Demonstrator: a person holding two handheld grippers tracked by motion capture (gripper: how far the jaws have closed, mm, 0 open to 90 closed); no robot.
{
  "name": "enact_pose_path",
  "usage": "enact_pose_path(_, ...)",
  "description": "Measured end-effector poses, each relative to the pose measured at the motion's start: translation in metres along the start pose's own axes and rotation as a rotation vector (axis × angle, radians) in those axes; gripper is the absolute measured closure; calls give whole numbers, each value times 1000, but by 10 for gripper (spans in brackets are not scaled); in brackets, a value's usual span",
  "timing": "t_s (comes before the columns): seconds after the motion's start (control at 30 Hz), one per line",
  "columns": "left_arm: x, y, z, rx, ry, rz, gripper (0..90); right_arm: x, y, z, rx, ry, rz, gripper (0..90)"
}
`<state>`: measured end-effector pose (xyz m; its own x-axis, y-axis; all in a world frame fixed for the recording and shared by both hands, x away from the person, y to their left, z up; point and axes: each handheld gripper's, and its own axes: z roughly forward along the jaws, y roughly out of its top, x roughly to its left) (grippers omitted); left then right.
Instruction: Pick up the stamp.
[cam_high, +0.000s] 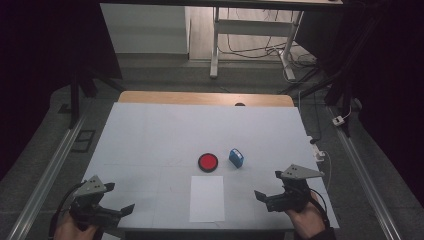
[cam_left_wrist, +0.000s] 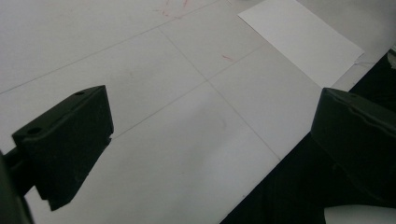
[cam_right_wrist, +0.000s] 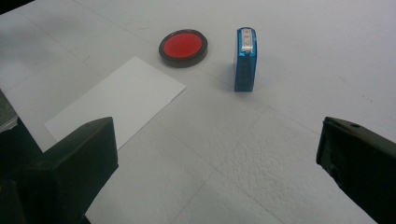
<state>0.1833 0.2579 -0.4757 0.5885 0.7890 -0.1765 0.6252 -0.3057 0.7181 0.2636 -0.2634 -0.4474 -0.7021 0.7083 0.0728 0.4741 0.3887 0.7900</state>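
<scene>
Jaws on both units spread wide, nothing between them.

Right gripper (cam_high: 267, 186) sits at the near right of the table, held by a hand (cam_high: 305, 222) coming in from the bottom edge, grey three-cornered plate on top. Right gripper view: its two black jaws stand far apart at the lower corners (cam_right_wrist: 215, 172), bare table surface between them. Ahead of the jaws, well apart from them, the small blue rectangular plastic stamp (cam_right_wrist: 245, 58) stands on edge, label strip facing up. Just beside it, not touching, lies the round red ink pad in a black rim (cam_right_wrist: 183, 47). The white rectangular sheet of paper (cam_right_wrist: 116, 105) lies flat in front of the pad, closer to the left jaw in that view.

Left gripper (cam_high: 122, 210) is at the near left corner, also released, pointing toward the middle of the table. Left gripper view: jaws wide (cam_left_wrist: 212, 140), one over the table's near edge, corner of the paper (cam_left_wrist: 303, 39) at upper right, a few faint red marks on the surface.

High view: pad (cam_high: 207, 162) and stamp (cam_high: 236, 157) side by side at table centre, paper (cam_high: 207, 198) just nearer, between the two grippers. White table cover (cam_high: 150, 135) with faint seam lines; wooden edge at the far side.
</scene>
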Motion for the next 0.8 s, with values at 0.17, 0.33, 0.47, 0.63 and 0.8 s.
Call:
enact_pose_path(0.17, 0, 0, 1, 7, 9, -8, 0, 0, 6, 7, 7, 7, 3, 0)
enact_pose_path(0.33, -1, 1, 2, 19, 14, 2, 0, -1, 14, 13, 15, 19, 14, 0)
enact_pose_path(0.47, -1, 1, 2, 19, 18, -3, 0, -2, 18, 19, 24, 6, 6, 0)
enact_pose_path(0.63, 2, 0, 1, 5, 8, -25, 0, -1, 20, 30, 47, -25, 1, 0)
enact_pose_path(0.8, 2, 0, 1, 10, 7, -23, 0, -2, 21, 36, 64, -29, -4, 0)
